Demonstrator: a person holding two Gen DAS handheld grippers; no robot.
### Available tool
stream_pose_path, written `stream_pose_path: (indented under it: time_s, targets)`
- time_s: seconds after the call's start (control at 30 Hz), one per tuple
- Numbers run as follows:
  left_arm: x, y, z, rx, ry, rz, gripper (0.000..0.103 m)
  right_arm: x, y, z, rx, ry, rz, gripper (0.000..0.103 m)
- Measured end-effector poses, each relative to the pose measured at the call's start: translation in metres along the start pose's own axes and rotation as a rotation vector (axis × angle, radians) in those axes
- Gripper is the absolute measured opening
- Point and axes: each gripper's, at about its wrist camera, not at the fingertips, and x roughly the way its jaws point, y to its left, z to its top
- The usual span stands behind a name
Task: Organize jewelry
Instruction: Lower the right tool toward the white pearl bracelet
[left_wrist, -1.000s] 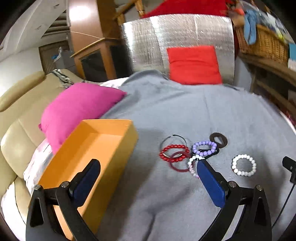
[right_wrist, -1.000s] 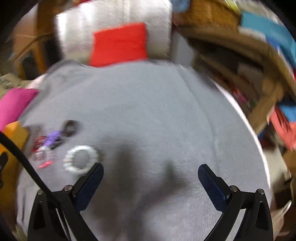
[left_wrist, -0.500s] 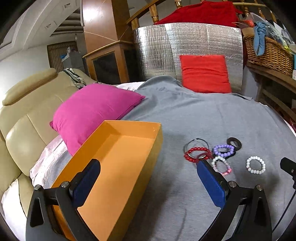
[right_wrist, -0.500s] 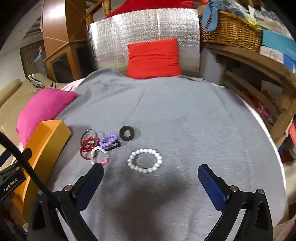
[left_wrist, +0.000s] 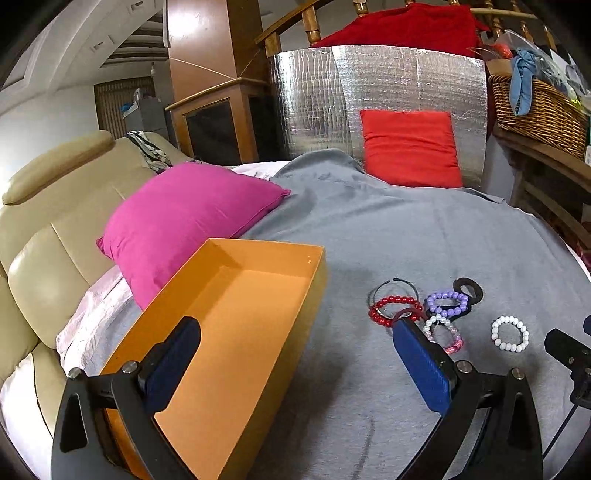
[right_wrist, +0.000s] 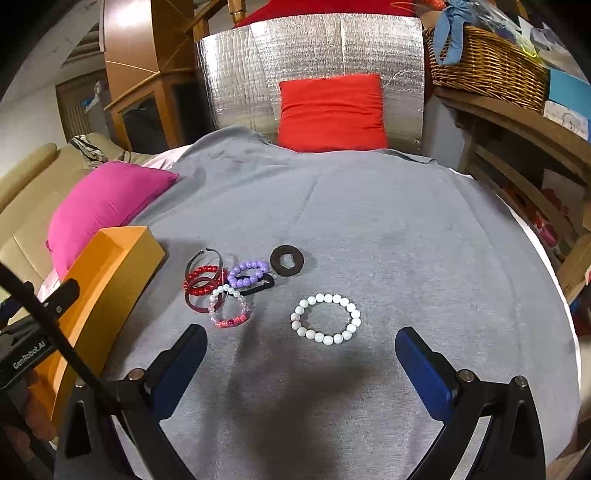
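An empty orange box (left_wrist: 236, 332) lies on the grey cloth (left_wrist: 406, 236), also at the left in the right wrist view (right_wrist: 107, 273). Right of it lies a cluster of bracelets: red beads (right_wrist: 201, 280), purple beads (right_wrist: 248, 273), pink-and-clear beads (right_wrist: 227, 308), a dark ring (right_wrist: 287, 260). A white bead bracelet (right_wrist: 325, 318) lies apart, also in the left wrist view (left_wrist: 509, 334). My left gripper (left_wrist: 295, 365) is open, held above the box's right wall. My right gripper (right_wrist: 301, 369) is open and empty, just short of the white bracelet.
A magenta pillow (left_wrist: 184, 218) lies behind the box by a beige sofa (left_wrist: 44, 229). A red cushion (right_wrist: 332, 110) leans on a silver foil panel (right_wrist: 314, 62) at the back. Wooden shelves with a wicker basket (right_wrist: 487, 70) stand at the right.
Both grippers have pulled back and steadied. The left view now shows more of the box and pillow. The right view swung left, bringing the bracelets to the centre. Both stayed open.
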Motion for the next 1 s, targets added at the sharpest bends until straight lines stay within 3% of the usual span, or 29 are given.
stream_pose_path:
  time_s: [1.0]
  targets:
    - [-0.001, -0.011, 0.004, 0.005, -0.008, 0.006, 0.103, -0.004, -0.014, 0.000, 0.018, 0.008, 0.017, 0.103]
